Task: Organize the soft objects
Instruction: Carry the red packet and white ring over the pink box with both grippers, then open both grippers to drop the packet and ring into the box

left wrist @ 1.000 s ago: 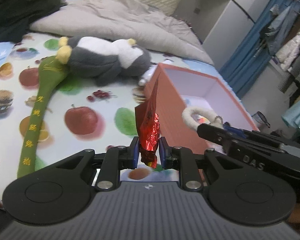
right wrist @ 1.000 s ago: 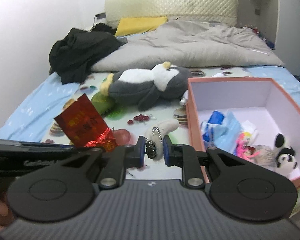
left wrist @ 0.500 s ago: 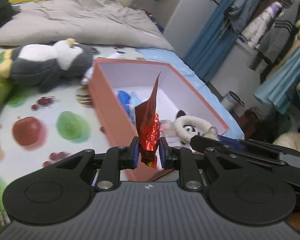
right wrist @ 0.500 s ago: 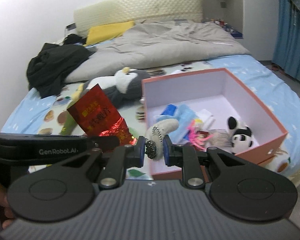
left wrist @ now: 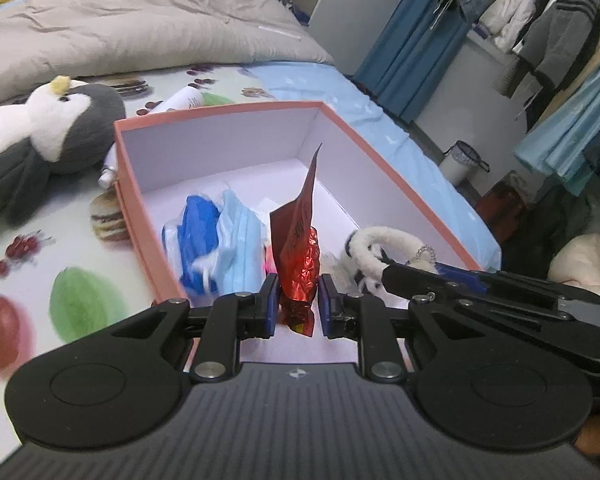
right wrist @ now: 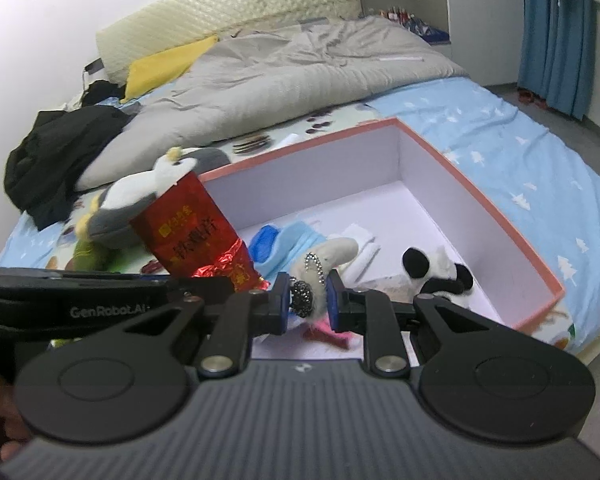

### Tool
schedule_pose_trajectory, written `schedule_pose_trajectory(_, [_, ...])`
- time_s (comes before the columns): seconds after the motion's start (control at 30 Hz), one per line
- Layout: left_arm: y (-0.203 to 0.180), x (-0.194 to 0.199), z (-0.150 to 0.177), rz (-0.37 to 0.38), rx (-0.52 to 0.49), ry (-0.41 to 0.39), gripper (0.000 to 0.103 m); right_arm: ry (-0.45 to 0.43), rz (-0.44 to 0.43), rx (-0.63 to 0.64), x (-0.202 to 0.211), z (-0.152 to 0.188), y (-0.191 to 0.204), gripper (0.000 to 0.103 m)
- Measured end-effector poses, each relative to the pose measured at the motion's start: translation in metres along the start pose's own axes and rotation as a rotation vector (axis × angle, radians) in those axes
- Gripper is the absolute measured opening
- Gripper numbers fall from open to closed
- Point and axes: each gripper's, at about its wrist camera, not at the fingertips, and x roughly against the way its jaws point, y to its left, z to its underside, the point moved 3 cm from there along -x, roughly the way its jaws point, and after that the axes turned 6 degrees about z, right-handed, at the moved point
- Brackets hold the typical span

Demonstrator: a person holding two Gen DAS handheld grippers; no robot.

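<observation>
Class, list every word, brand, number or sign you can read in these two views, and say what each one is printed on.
"GenRobot.AI": white lettering on the left gripper, right wrist view.
Gold characters on the red packet: too blurred to read.
Print on the white tube by the box: too small to read.
Small logo on each gripper body: a mark, not letters.

Both grippers now hang over the open pink box (left wrist: 340, 128), where a second ago they were over the fruit-printed sheet beside its left wall. The left gripper (left wrist: 298, 306), with the red foil packet (left wrist: 298, 248), is above the near end of the box; the right gripper (right wrist: 307, 300), with the cream plush ring (right wrist: 324, 258), seems to be over the toys inside.
</observation>
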Motion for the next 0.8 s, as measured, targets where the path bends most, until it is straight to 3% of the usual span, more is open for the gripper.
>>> schedule_pose_trajectory(0.23, [0.02,-0.056,-0.046,-0.036,0.024,0.022,0.024,0.056,0.007,-0.012,-0.06,-0.026,-0.028,0.023])
schedule_pose_trajectory(0.4, [0.028,-0.08,-0.065,-0.053,0.027,0.019,0.025,0.104,-0.005,-0.001,-0.095,-0.037,-0.036,0.031])
schedule_pose_trajectory(0.47, [0.032,-0.083,-0.069,-0.062,0.029,0.004,0.028,0.116,0.003,-0.01,-0.103,-0.04,-0.039,0.043])
schedule_pose_trajectory(0.5, [0.033,-0.083,-0.071,-0.073,0.03,0.002,0.032,0.118,-0.002,-0.013,-0.105,-0.041,-0.04,0.045])
schedule_pose_trajectory(0.8, [0.03,-0.045,-0.072,-0.102,0.023,-0.049,0.038,0.074,-0.019,-0.017,-0.078,-0.047,-0.035,0.046])
